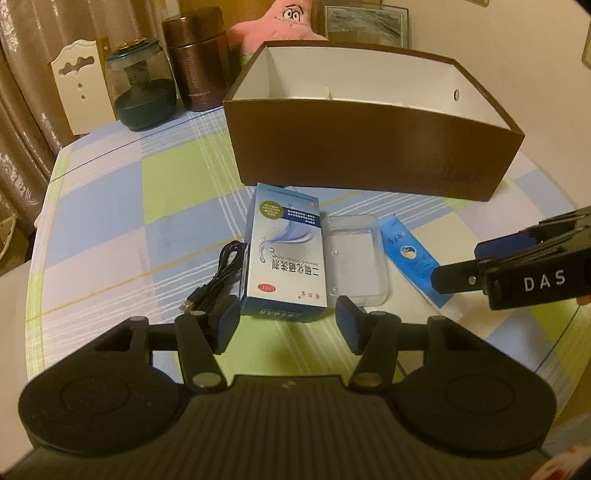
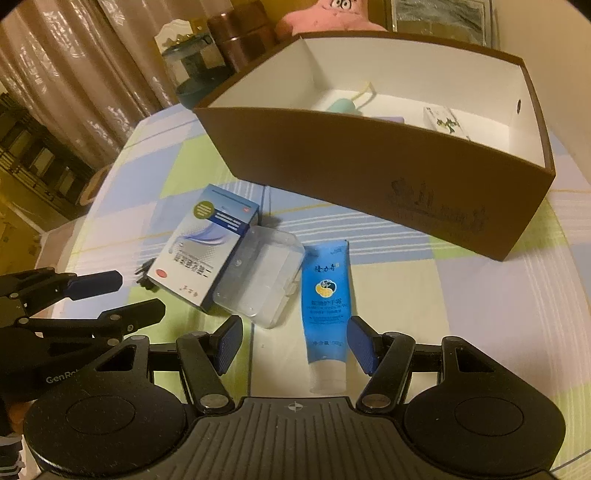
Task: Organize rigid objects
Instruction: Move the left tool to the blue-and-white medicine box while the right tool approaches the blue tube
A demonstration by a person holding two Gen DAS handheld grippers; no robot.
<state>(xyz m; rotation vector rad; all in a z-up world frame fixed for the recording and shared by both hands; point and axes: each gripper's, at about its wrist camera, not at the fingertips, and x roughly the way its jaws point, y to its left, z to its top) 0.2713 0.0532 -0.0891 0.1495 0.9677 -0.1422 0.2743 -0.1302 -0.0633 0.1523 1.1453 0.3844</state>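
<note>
A blue-and-white carton [image 1: 284, 254] [image 2: 205, 247] lies on the checked tablecloth, with a clear plastic case [image 1: 354, 258] [image 2: 262, 277] to its right and a blue tube [image 1: 413, 258] [image 2: 325, 306] beyond that. A black USB cable [image 1: 218, 280] lies left of the carton. The brown storage box [image 1: 369, 144] [image 2: 369, 166] stands behind them, with a few items inside. My left gripper [image 1: 290, 325] is open, just in front of the carton. My right gripper [image 2: 295, 343] is open, its fingers either side of the tube's lower end. Both are empty.
A dark green glass jar [image 1: 142, 92], a brown metal canister [image 1: 195, 62], a pink plush toy [image 1: 273, 26] and a framed picture [image 1: 367, 26] stand behind the box. A curtain [image 1: 22, 110] hangs at the left. The table edge curves round on the left.
</note>
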